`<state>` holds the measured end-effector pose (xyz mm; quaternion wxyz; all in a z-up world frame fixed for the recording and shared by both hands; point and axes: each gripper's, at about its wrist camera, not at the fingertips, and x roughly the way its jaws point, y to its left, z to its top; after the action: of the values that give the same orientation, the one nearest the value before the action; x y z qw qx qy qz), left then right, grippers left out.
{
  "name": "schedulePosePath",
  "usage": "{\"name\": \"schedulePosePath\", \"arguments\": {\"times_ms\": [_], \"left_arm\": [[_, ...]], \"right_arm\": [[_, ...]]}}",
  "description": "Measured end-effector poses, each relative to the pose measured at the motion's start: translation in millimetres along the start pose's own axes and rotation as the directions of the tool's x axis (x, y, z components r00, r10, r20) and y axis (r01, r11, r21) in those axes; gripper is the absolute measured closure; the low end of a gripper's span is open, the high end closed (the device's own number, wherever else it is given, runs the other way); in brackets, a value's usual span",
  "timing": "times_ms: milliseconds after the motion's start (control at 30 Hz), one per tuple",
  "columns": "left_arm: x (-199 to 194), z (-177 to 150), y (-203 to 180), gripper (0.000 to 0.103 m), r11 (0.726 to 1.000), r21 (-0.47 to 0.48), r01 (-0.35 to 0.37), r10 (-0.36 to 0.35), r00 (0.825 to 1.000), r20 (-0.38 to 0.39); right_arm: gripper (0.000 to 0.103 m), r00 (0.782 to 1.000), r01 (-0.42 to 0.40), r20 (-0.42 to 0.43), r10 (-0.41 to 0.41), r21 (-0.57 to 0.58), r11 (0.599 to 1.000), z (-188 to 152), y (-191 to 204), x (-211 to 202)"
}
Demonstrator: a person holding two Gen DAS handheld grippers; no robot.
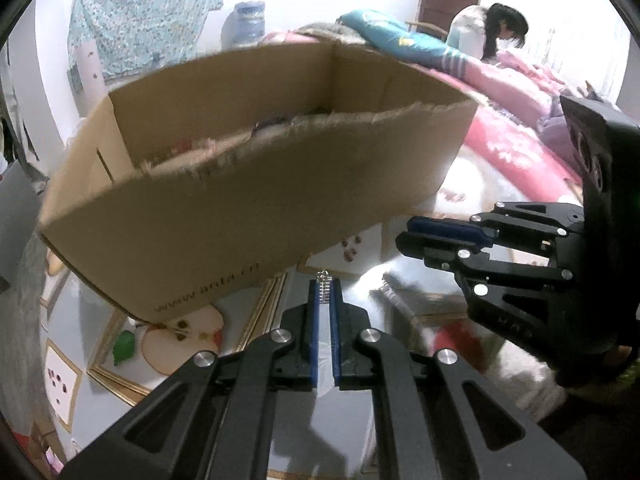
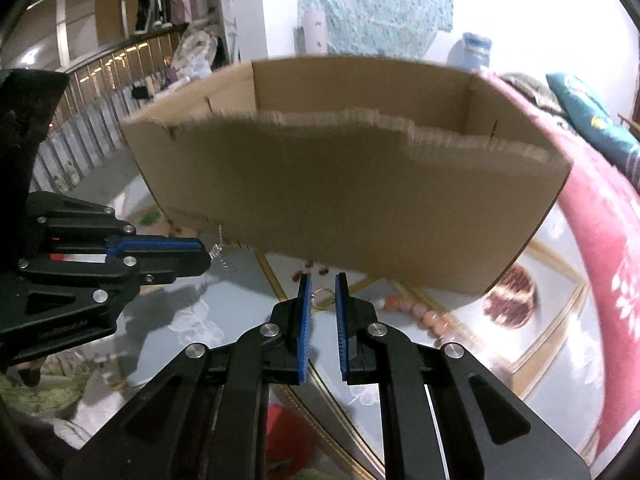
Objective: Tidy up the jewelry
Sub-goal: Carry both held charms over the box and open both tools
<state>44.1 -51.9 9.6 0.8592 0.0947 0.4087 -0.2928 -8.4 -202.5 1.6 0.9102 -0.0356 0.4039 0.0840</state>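
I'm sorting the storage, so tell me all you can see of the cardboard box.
The cardboard box is plain brown corrugated card, open-topped, with no flaps showing. Its near wall has a ragged, torn top edge, and a printed web address runs along its lower part. Slits mark the end wall. Something small and dark lies inside, too blurred to name. It sits on the glossy fruit-patterned table, its far side against pink bedding. Neither claw touches it.
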Motion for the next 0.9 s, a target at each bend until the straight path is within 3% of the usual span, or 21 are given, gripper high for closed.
{"name": "schedulePosePath", "arguments": {"times_ms": [167, 300, 467, 700, 900], "left_arm": [[-35, 16, 0, 0.099, 0.998, 0.006, 0.057, -0.057, 0.996, 0.074], [-67, 39, 5, 0.099, 0.994, 0.002, 0.108, -0.107, 0.981, 0.161], [-83, 66, 20, 0.099, 0.996, 0.003, 0.093, -0.091, 0.969, 0.229], [-42, 92, 59, 0.098, 0.999, -0.044, -0.031, 0.037, 0.988, 0.151], [-10, 95, 82, 0.098, 0.994, -0.086, -0.070, 0.077, 0.993, 0.086]], "right_arm": [[0.093, 0.996, -0.016, 0.093, 0.019, -0.041, 0.999, 20, 1, -36], [0.093, 0.984, -0.023, 0.177, 0.032, -0.058, 0.998, 42, 1, -58], [0.093, 0.969, -0.040, 0.241, 0.048, -0.040, 0.998, 74, -7, -59], [0.093, 0.986, -0.127, 0.120, 0.117, 0.079, 0.989, 118, -37, -2], [0.090, 0.986, -0.166, 0.006, 0.167, 0.130, 0.977, 122, -45, 34]]}}
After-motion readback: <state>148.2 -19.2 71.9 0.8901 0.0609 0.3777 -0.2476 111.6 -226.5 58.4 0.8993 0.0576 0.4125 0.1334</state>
